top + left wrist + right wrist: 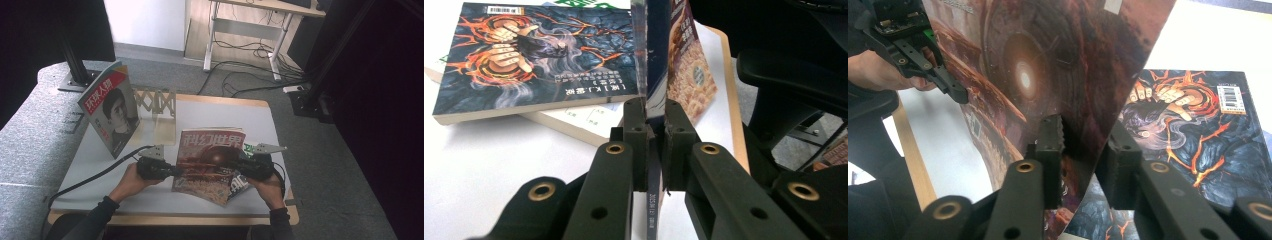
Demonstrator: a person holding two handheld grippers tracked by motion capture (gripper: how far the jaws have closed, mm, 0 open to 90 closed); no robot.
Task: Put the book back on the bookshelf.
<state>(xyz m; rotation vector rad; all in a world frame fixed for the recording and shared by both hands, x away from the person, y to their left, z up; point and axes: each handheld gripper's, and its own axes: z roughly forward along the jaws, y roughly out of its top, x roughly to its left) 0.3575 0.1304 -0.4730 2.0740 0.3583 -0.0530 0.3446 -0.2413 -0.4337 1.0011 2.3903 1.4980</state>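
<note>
A red-brown magazine (210, 157) stands tilted above the white table (95, 165), between my two grippers. In the left gripper view my left gripper (655, 112) is shut on the magazine's spine (656, 65), which rises edge-on between the jaws. That gripper (170, 171) sits at the magazine's left edge in the high view. My right gripper (241, 167) is at its right edge. In the right gripper view the jaws of this gripper (1085, 135) straddle the curved cover (1048, 65) with a visible gap. The left gripper (943, 80) shows beyond it.
A book with a dark fiery cover (539, 55) lies flat on another book (574, 125) under the raised magazine; the same cover (1193, 135) shows in the right gripper view. A second magazine (111, 107) leans upright at the back left beside a wooden rack (157, 102).
</note>
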